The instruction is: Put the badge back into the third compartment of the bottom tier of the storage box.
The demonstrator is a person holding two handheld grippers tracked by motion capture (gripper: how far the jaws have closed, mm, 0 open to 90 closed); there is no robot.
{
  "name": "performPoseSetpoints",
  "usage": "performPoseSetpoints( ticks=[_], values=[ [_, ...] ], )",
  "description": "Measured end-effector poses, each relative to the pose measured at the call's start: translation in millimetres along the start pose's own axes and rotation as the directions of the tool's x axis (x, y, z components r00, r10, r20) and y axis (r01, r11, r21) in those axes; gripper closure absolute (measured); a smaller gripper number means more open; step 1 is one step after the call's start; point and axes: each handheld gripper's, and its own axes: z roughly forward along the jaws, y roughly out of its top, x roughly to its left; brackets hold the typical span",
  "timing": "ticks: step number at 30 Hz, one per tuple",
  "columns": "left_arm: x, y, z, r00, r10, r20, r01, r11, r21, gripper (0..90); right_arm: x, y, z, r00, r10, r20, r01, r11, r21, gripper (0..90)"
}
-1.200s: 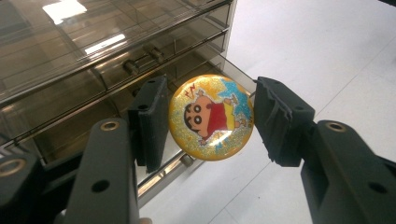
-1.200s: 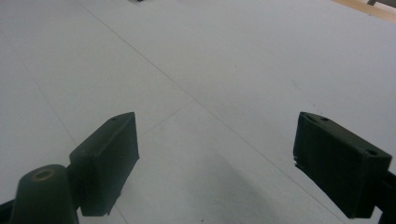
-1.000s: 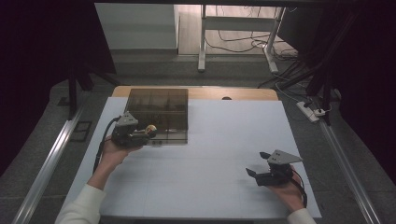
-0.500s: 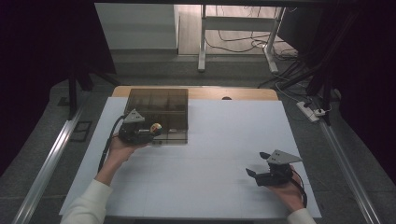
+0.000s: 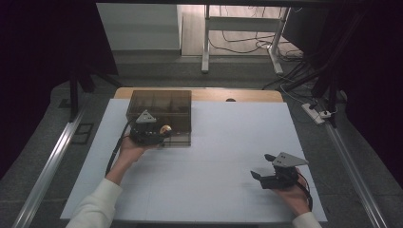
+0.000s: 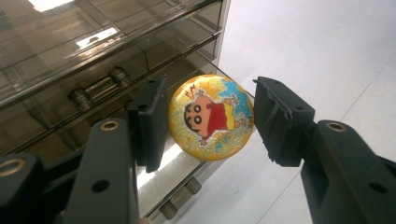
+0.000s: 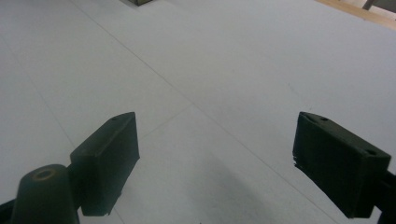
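While the right gripper (image 5: 260, 176) idles with fingers spread wide near the bench's (image 5: 228, 142) front right corner, the left gripper (image 6: 208, 116) has carried the round cartoon badge (image 6: 211, 116), grasped between its fingers, forward over the smoky drawer box (image 5: 161, 104), likely for stowing.

We see a round yellow badge (image 6: 211, 117) with a glossy, glittery face, a smoked translucent plastic drawer box (image 6: 93, 60) that shines smoothly, matt black plastic jaws on the left gripper (image 6: 208, 121), and a matt white tabletop (image 7: 224, 70).
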Motion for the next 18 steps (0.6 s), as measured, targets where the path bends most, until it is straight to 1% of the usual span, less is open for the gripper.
performPoseSetpoints(
  ticks=[3,7,18],
  values=[
    [-2.3,1.9,5.6,1.0,0.007,0.005,-0.007,0.9999,0.008,46.1,0.2,0.1,0.6,1.0,-0.003,0.0,0.003,1.0,0.006,14.1],
    [-5.6,4.5,11.1,0.9998,0.013,0.012,-0.013,0.9998,0.013,46.1,0.4,0.2,-0.2,1.0,-0.003,0.0,0.003,1.0,0.001,14.1],
    [-6.7,10.3,25.6,0.9998,0.008,0.021,-0.008,0.9998,0.018,46.1,-0.1,0.0,0.2,1.0,-0.002,0.0,0.002,1.0,0.004,14.1]
  ],
)
